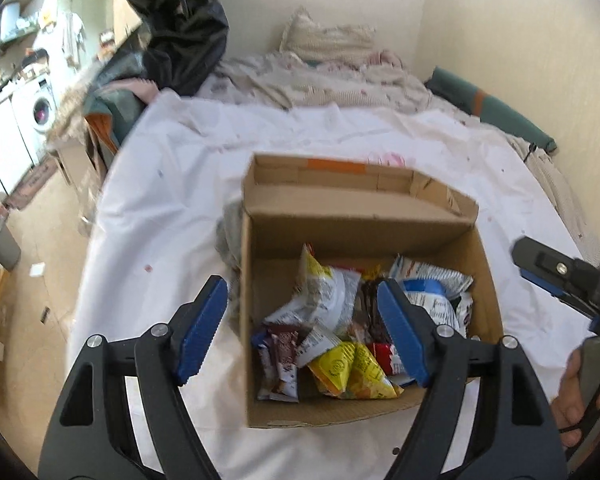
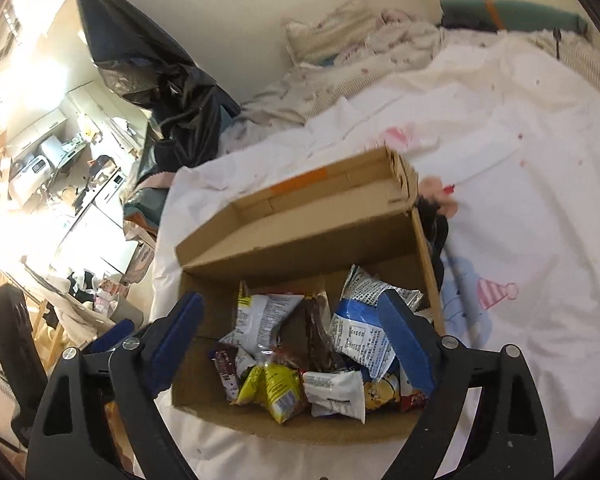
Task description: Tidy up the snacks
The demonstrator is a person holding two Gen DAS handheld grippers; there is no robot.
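An open cardboard box (image 1: 364,216) (image 2: 300,236) stands on a white bed sheet (image 1: 172,184) (image 2: 520,220). Several snack packets lie loose inside it: a yellow one (image 1: 352,372) (image 2: 276,392), a white one (image 1: 328,296) (image 2: 260,316), a blue-and-white one (image 1: 432,300) (image 2: 360,332) and a brown one (image 2: 316,332). My left gripper (image 1: 300,284) hangs open over the box's left wall, nothing between its blue pads. My right gripper (image 2: 290,298) is open above the packets, gripping nothing. In the left wrist view the right gripper (image 1: 540,276) shows at the right edge, held by a hand (image 1: 576,400).
Crumpled bedding (image 1: 320,72) and a green pillow (image 1: 496,108) lie at the head of the bed by the wall. A black garment (image 1: 184,20) hangs at the left. The bed's left edge drops to the floor; a washing machine (image 1: 36,108) and a black chair (image 2: 12,344) stand beyond.
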